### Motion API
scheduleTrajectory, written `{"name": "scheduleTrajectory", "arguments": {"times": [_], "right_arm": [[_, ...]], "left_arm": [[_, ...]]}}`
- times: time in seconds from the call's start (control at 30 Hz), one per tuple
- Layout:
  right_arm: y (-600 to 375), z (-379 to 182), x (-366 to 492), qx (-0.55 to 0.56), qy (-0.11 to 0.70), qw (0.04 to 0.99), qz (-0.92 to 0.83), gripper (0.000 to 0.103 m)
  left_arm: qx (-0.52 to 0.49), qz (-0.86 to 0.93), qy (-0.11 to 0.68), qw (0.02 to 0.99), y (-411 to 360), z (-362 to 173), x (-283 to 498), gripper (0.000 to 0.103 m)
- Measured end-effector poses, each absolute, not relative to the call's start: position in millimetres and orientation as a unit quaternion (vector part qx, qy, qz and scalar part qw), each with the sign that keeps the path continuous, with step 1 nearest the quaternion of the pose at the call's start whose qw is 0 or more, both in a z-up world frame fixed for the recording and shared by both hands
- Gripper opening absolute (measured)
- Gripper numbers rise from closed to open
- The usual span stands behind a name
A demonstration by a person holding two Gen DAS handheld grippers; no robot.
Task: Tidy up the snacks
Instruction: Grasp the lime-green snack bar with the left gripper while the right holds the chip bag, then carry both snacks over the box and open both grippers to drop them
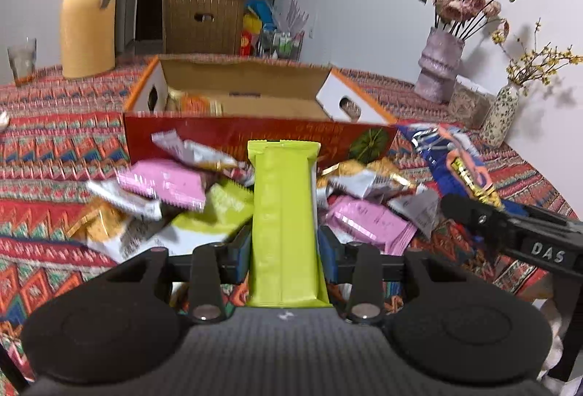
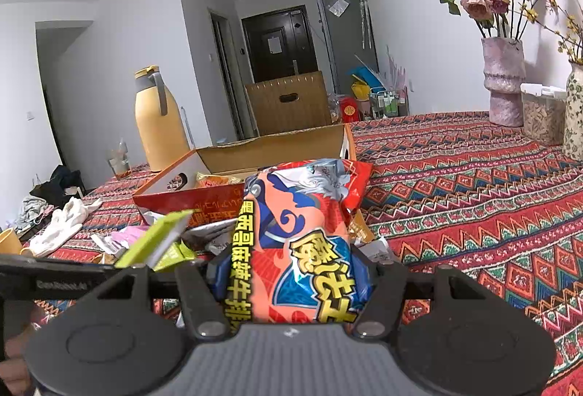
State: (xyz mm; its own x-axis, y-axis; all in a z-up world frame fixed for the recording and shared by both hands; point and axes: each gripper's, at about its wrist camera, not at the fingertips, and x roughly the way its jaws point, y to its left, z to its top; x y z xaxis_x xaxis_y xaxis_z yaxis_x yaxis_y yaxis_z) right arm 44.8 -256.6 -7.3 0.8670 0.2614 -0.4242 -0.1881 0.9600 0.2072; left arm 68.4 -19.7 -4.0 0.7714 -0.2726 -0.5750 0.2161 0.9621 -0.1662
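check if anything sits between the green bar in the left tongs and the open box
Nothing visible blocks it. The green bar is clamped in the left tongs, raised over the snack pile. Only the red front wall of the box lies ahead, and the box is open on top.

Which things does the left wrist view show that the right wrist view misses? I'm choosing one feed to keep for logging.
Only the left wrist view shows the pink packets in the loose pile and the left gripper clamping the green bar lengthwise. Only the right wrist view shows the white cloth, the yellow mug and the right gripper closed on the orange snack bag. Both show the open cardboard box, the yellow thermos and the pink vase.
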Motion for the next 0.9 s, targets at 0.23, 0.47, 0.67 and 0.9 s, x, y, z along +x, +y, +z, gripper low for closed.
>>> {"name": "scheduleTrajectory", "arguments": {"times": [0.23,0.47,0.67,0.9], "right_arm": [[-251.0,4.3,55.6,0.073,0.218,0.966,0.118,0.061],[-243.0,20.9,83.7,0.066,0.201,0.97,0.121,0.061],[-238.1,37.5,119.0,0.061,0.187,0.973,0.124,0.061],[-229.1,50.5,169.8,0.055,0.184,0.974,0.122,0.061]], "left_arm": [[-0.037,-0.115,0.273,0.955,-23.4,25.1,72.8,0.038],[-0.034,-0.092,0.241,0.966,-26.3,52.6,95.8,0.038],[-0.04,-0.075,0.224,0.971,-24.6,70.0,127.2,0.038],[-0.058,-0.061,0.214,0.973,-17.5,80.1,163.6,0.038]]}}
